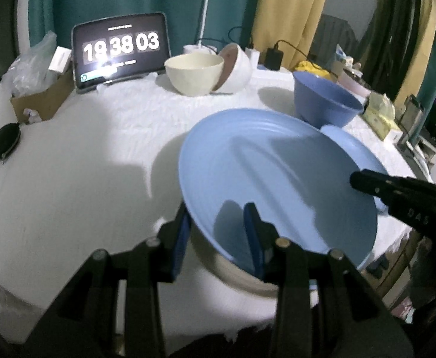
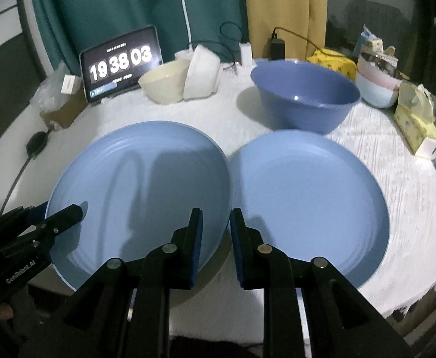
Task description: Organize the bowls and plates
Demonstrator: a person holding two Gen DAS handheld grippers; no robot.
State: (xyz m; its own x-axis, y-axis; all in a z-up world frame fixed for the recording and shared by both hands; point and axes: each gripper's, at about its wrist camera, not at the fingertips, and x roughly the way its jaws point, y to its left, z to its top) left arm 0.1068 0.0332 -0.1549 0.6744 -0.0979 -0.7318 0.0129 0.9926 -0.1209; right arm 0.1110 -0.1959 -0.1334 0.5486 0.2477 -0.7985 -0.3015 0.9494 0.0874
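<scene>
Left-wrist view first: my left tongs [image 1: 218, 232] are clamped on the near rim of a light blue plate [image 1: 277, 179], one pad under the rim and one on the plate's face, and the plate is tilted up off the desk [image 1: 83, 164]. Across that plate from my left tongs, the black tip of the right tongs [image 1: 367, 183] pokes in at its far edge.

From the right wrist I see the right tongs [image 2: 216, 244] narrowly apart. Their left pad lies over the right edge of the lifted plate [image 2: 140, 194]; whether they truly pinch the rim I cannot tell. Just right of them a second blue plate [image 2: 307, 203] lies flat on the desk, its rim right beside the first plate's. The left tongs [image 2: 65, 211] bite the lifted plate's left rim.

Beyond both tongs stands a deep blue bowl [image 2: 304, 98], and farther left a cream bowl [image 2: 164, 85] with a white bowl [image 2: 201, 73] tipped against it, near a tablet clock [image 2: 121, 62].
</scene>
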